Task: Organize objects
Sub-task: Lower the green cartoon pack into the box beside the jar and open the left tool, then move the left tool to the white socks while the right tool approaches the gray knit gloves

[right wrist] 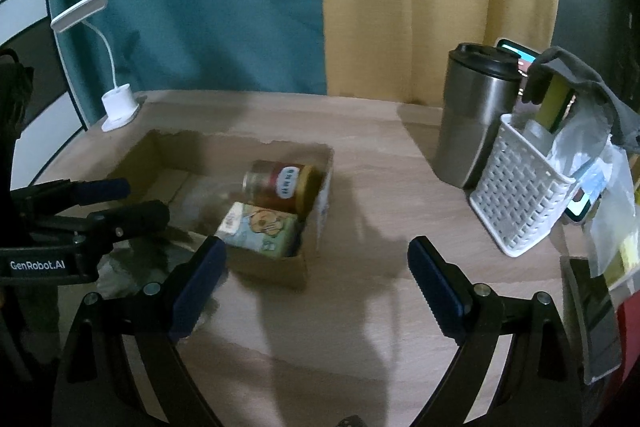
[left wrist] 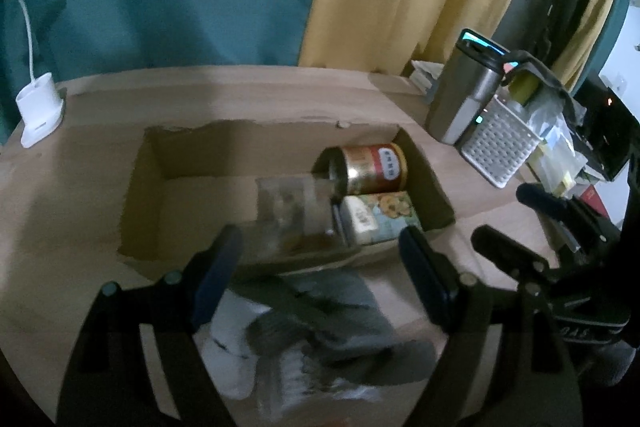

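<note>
An open cardboard box sits on the wooden table. Inside, at its right end, lie a jar with a red and gold label, a flower-printed carton and a clear glass jar on its side. My left gripper hovers open over the box's near edge, with nothing pressed between its pads. A grey and white cloth lies below it. In the right wrist view my right gripper is open over bare table, just right of the box, with the left gripper at far left.
A steel tumbler and a white perforated basket stuffed with bags stand at the right. A white desk lamp is at the back left. A dark flat object lies at the right edge. Teal and yellow curtains hang behind.
</note>
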`<state>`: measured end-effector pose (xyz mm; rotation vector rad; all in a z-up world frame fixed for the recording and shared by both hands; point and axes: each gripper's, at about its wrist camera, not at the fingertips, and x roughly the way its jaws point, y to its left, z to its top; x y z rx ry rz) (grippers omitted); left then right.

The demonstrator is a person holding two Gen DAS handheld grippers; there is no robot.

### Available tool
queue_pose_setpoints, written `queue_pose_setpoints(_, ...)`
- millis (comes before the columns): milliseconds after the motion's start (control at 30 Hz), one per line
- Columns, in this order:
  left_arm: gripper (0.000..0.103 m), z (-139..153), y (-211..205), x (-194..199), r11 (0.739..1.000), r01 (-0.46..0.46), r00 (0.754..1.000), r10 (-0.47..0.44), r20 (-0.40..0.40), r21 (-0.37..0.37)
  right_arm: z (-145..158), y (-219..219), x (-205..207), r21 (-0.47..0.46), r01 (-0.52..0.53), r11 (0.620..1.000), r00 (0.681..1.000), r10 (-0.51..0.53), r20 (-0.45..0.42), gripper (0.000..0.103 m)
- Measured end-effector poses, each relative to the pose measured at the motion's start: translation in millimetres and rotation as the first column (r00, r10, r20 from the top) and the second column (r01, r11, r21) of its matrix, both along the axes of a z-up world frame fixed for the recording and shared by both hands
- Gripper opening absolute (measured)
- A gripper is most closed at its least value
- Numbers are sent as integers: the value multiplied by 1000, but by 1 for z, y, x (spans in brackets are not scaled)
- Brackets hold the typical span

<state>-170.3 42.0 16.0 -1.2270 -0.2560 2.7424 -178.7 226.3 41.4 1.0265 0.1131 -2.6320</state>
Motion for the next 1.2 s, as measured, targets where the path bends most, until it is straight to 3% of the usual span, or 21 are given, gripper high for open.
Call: queue_pose_setpoints(1200, 82, -29, -74, 40, 997, -78, 996, 77, 34, 26, -22, -82, 20, 25, -83, 996, 993, 80, 87, 94)
